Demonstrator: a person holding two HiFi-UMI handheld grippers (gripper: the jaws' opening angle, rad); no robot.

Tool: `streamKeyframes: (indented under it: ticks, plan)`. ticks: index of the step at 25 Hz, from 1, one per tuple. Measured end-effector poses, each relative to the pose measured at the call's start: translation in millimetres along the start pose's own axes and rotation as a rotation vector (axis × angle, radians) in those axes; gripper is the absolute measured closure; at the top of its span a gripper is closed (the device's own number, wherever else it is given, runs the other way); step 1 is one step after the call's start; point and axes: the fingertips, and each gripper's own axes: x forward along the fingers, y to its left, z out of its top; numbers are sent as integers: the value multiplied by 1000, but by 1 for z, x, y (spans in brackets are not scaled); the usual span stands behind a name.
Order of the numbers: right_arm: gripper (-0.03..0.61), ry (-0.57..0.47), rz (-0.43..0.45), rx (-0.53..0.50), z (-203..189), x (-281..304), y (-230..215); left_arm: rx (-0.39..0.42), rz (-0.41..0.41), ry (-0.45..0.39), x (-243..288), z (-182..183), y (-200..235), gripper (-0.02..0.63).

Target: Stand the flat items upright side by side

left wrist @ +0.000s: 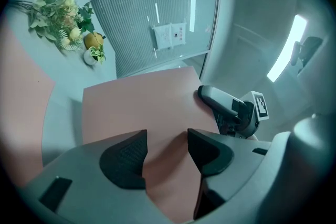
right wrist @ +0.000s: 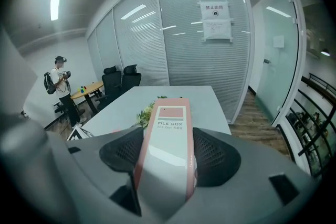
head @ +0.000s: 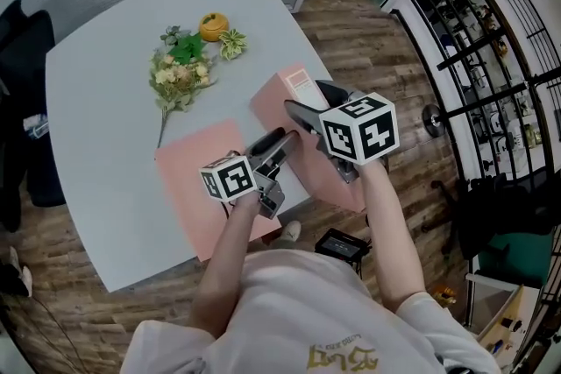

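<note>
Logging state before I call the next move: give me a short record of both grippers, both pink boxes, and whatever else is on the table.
right gripper: shut on the spine of the raised file box
left gripper: shut on the same box's near edge
raised file box: appears tilted, not yet upright
second pink box: flat on the table
also on table: artificial flowers, small orange object

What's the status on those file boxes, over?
Left gripper and right gripper both shut on one pink file box, tilted up. Second file box flat on table. Flowers clear.
</note>
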Motion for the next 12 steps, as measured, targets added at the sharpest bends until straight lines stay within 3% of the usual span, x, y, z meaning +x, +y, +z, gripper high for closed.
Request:
streamKeyframes:
  ticks: [12]
  plan:
    - [273, -124, -55, 48, 9, -27, -11, 37, -15, -2, 6, -7, -22, 385]
